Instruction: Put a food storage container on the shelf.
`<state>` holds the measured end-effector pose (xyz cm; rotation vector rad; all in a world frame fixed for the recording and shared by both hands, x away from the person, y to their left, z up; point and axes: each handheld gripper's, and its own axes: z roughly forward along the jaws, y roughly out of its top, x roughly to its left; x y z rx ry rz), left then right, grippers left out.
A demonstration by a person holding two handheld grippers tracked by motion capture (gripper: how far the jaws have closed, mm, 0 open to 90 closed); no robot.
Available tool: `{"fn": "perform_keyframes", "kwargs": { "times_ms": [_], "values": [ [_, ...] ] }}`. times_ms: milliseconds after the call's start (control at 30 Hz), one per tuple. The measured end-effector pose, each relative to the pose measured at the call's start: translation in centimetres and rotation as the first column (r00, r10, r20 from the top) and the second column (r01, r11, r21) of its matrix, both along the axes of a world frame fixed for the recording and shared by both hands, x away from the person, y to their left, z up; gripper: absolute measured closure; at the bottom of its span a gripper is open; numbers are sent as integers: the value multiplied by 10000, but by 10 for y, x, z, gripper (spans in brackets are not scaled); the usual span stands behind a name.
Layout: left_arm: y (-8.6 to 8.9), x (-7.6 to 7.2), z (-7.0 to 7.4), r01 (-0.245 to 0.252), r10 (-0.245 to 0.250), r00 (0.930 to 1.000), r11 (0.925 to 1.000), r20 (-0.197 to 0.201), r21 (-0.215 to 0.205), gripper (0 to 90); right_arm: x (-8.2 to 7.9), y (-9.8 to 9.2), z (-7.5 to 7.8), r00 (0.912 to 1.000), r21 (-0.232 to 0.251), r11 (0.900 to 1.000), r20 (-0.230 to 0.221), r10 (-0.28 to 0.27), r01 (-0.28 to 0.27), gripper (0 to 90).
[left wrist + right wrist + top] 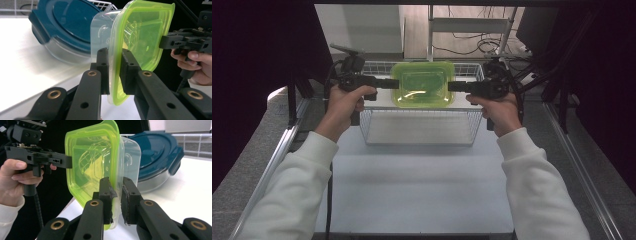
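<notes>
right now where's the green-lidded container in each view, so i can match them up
High view: the green-lidded container is at top centre, above the wire basket, gripped at its edges by the left gripper and right gripper.
Left gripper view: centre to right, its rim clamped between the jaws.
Right gripper view: centre-left, its rim clamped between the jaws.
Shared landmark: the blue-lidded container lies behind it in both gripper views.

The clear plastic container with a lime-green lid (422,84) is hanging above the white wire basket (419,132), between the left tongs (393,83) and right tongs (453,86). The basket is sitting on the white tabletop (417,185), at its far end.
</notes>
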<state>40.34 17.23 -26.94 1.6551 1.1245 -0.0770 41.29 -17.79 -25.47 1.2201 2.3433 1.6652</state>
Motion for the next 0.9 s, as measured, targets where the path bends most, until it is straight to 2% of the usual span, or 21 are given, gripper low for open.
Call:
{"fn": "perform_keyframes", "kwargs": {
  "times_ms": [67,300,433,667,800,900],
  "values": [
    [1,7,4,11,-11,9999,10000,-106,-39,796,6,1,3,10000,-5,10000,-23,-52,52,792],
    [5,26,18,17,-17,10000,10000,-46,9,797,24,4,16,9998,164,9998,-199,-90,93,792],
    [8,38,22,41,-42,9998,10000,-219,-25,797,35,6,22,9994,186,9997,-313,-120,126,792],
    [9,53,24,-91,96,9983,9999,-573,93,796,51,10,22,9981,158,9997,-578,-194,203,793],
    [8,59,19,-164,178,9970,9997,-758,189,796,62,10,16,9940,224,9994,-1066,-246,271,794],
    [9,63,17,-215,211,9956,9998,-912,-38,793,71,9,10,9881,353,9986,-1498,-341,398,792]
  ]
}}
